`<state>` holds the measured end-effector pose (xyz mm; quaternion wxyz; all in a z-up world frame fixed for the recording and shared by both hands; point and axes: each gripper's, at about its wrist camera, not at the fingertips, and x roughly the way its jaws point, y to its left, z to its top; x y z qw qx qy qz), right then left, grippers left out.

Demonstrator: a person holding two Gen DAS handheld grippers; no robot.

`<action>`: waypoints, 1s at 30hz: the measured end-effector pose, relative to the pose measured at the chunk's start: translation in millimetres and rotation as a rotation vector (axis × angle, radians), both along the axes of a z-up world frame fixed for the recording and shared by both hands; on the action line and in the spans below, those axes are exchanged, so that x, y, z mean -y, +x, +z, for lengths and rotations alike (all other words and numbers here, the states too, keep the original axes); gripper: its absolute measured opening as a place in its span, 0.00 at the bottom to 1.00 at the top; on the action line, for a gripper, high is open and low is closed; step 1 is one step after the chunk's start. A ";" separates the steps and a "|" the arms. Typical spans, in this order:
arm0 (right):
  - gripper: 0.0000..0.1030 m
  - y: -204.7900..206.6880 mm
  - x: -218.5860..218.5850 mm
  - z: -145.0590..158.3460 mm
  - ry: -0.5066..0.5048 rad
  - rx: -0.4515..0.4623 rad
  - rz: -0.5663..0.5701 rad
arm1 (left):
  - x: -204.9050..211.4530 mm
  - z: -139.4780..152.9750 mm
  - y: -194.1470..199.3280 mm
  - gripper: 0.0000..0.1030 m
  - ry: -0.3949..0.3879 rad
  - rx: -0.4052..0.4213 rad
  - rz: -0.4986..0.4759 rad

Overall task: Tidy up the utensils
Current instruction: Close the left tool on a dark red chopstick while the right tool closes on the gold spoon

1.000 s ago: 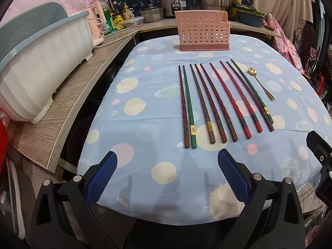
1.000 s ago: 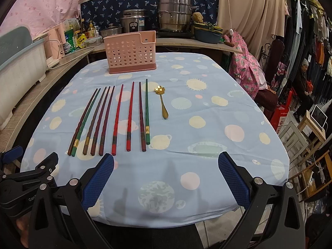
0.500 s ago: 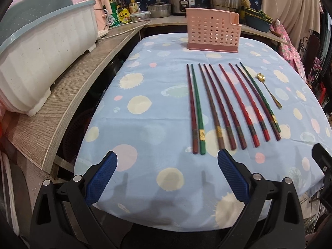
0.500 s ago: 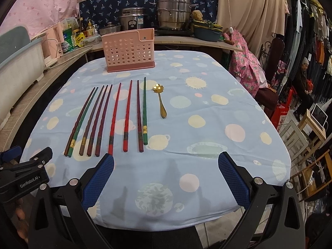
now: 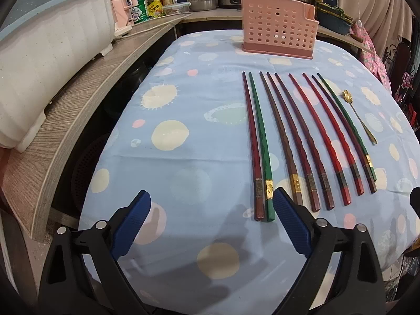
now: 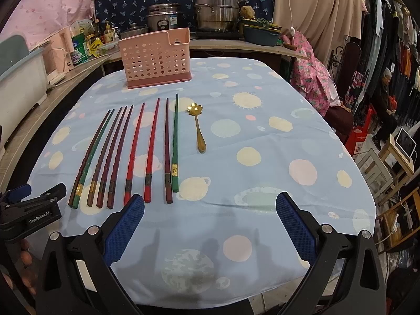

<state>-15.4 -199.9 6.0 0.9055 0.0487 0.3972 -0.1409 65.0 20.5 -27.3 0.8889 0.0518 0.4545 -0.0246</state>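
Note:
Several chopsticks (image 5: 299, 136) (image 6: 131, 152) in red, brown and green lie side by side on the spotted blue tablecloth (image 5: 183, 136) (image 6: 262, 157). A gold spoon (image 5: 358, 116) (image 6: 197, 128) lies to their right. A pink perforated utensil holder (image 5: 278, 30) (image 6: 156, 57) stands at the far end. My left gripper (image 5: 211, 219) is open, just short of the leftmost chopstick ends. My right gripper (image 6: 210, 225) is open near the front edge, right of the chopstick ends. The left gripper (image 6: 34, 210) shows at the left edge of the right wrist view.
A wooden counter (image 5: 78, 105) runs along the left with a white dish rack (image 5: 47, 52). Pots (image 6: 218, 10) and bottles (image 6: 89, 42) line the back counter. A seated person (image 6: 386, 99) and clothes racks are at the far right.
My left gripper has moved forward and lower toward the near ends of the leftmost chopsticks. My right gripper has edged slightly forward. Both stay open.

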 end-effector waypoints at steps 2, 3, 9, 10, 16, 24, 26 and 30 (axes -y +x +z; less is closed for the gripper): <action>0.93 4.2 0.8 -1.1 0.000 -0.003 0.001 | 1.2 -3.4 3.5 0.86 0.003 -0.009 -0.003; 0.93 5.7 0.3 -1.5 0.000 -0.004 0.001 | 1.6 -4.9 4.9 0.86 0.005 -0.012 -0.003; 0.93 14.0 0.4 -3.5 0.001 -0.010 0.004 | 0.5 -12.7 10.9 0.85 0.013 -0.033 0.004; 0.93 15.5 0.5 -3.7 0.001 -0.012 0.004 | 0.1 -14.0 12.1 0.84 0.013 -0.038 0.005; 0.93 21.4 0.6 -6.0 0.002 -0.018 0.006 | 2.3 -17.7 16.6 0.85 0.012 -0.044 -0.004; 0.88 30.2 2.2 -8.6 0.011 -0.026 0.012 | -0.5 -21.3 22.2 0.72 -0.006 -0.063 0.000; 0.83 36.2 4.3 -10.2 0.011 -0.029 0.015 | -1.5 -19.8 24.1 0.65 -0.017 -0.069 -0.003; 0.68 51.0 12.9 -15.4 0.025 -0.031 0.015 | -1.6 -17.7 30.1 0.46 -0.033 -0.077 -0.005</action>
